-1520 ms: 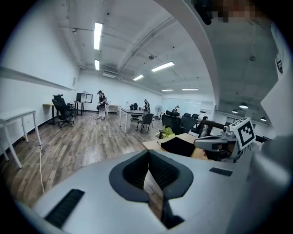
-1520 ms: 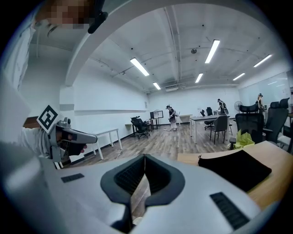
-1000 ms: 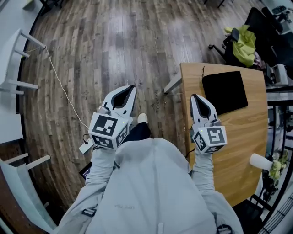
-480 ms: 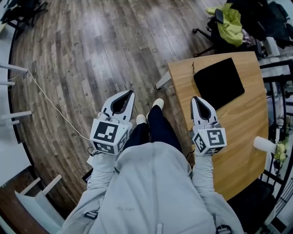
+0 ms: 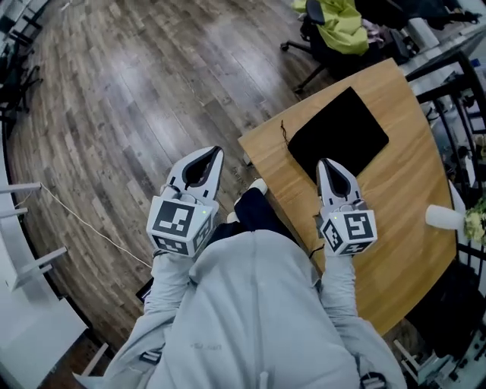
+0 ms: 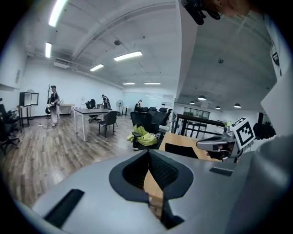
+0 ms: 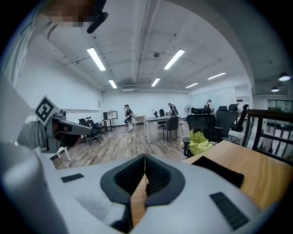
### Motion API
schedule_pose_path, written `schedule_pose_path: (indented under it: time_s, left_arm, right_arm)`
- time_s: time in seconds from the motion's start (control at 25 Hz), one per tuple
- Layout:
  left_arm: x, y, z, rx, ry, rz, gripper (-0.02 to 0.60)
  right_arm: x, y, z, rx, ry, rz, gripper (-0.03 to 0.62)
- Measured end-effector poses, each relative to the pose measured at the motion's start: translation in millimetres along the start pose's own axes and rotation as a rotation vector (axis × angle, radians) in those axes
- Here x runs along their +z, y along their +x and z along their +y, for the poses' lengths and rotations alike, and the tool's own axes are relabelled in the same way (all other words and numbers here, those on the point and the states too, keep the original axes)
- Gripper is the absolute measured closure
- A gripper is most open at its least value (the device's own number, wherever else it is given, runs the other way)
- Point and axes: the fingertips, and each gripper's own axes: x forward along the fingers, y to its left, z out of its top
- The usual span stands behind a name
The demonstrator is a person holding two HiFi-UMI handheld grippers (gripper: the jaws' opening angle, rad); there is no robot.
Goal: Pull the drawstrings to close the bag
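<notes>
Black bag (image 5: 338, 140): flat, matte, roughly square piece of dark fabric lying on the far part of a table (image 5: 402, 197), one corner turned toward the table's left edge. A thin dark cord (image 5: 282, 131) leaves that corner and rests on the wood. In the right gripper view the bag (image 7: 219, 171) appears as a low dark slab ahead and to the right of the jaws. Table: pale, smooth wood with visible grain and a rounded outline. Right gripper (image 5: 326, 169): grey plastic shell tapering to a point, held over the table just short of the bag and not touching it; its ribbed dark pads meet with nothing between them (image 7: 144, 157). Left gripper (image 5: 213, 156): same form, held over the floor (image 5: 137, 91) left of the table, jaws likewise pressed together and empty (image 6: 149, 153). Floor: grey-brown planks with a dull sheen. Behind the table stands an office chair draped with a crumpled yellow-green cloth (image 5: 339, 19).
</notes>
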Motion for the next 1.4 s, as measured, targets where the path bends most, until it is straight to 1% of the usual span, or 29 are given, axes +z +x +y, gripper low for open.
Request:
schedule_pose_path:
  time_s: [0.12, 0.28, 0.48, 0.64, 0.8, 1.0, 1.24, 1.4]
  left_arm:
    - [29, 48, -9, -0.082, 0.059, 0.003, 0.555]
    - [56, 101, -34, -0.179, 0.108, 0.010, 0.555]
    - [74, 153, -79, -0.311, 0.170, 0.030, 0.555]
    - [79, 175, -116, -0.420, 0.219, 0.047, 0.555]
    - [80, 188, -142, -0.505, 0.259, 0.057, 0.555]
    - [85, 203, -165, -0.619, 0.310, 0.063, 0.555]
    - [90, 212, -186, -0.742, 0.367, 0.080, 0.555]
    - [86, 212, -187, -0.815, 0.391, 0.106, 0.555]
  right_arm:
    - [4, -2, -37, -0.090, 0.039, -0.008, 0.571]
    - [6, -15, -83, -0.194, 0.080, -0.015, 0.571]
    - [-1, -48, -132, -0.337, 0.134, -0.026, 0.571]
    - [-12, -83, -152, -0.455, 0.182, -0.039, 0.571]
    - [-25, -109, -159, -0.547, 0.222, -0.040, 0.571]
    - [-32, -142, -156, -0.690, 0.264, -0.053, 0.571]
    - [-41, -165, -142, -0.822, 0.335, -0.052, 0.571]
    - [-42, -168, -126, -0.893, 0.371, -0.049, 0.571]
